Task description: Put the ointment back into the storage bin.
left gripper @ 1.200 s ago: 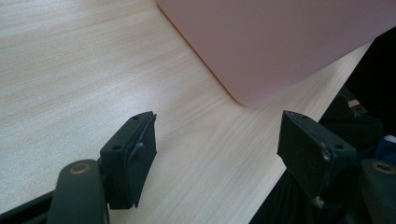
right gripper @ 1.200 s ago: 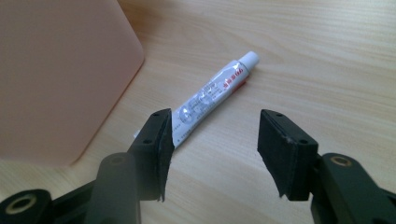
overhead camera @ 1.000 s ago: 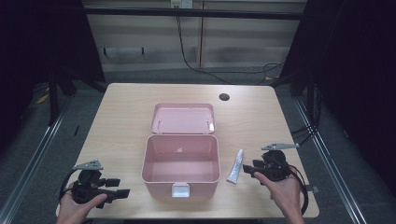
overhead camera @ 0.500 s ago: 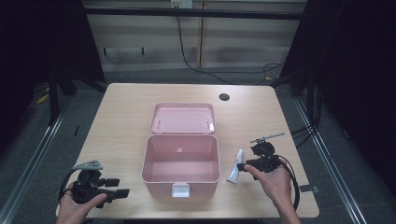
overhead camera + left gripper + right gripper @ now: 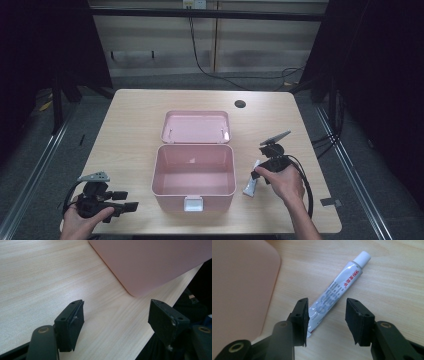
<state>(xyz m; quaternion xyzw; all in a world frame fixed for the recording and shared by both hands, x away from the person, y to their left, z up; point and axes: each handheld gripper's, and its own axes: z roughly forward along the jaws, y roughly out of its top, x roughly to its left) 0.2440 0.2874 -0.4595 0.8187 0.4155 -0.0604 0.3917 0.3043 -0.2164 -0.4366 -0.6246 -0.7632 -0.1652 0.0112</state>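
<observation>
Lying empty, pink box (image 5: pixel 194 172), lid open, tube (image 5: pixel 337 291) beside it, right gripper (image 5: pixel 327 316) jaws apart.

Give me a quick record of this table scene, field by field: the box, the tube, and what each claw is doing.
box: pink box, lid open, nothing visible inside, middle of the table
tube: white tube with a white cap, lying flat on the table right of the box
right claw: right claw over the crimped end of the tube, jaws apart, have just been moving, not pressing on it
left claw: left claw open, nothing between the jaws, near the box's front left corner
</observation>
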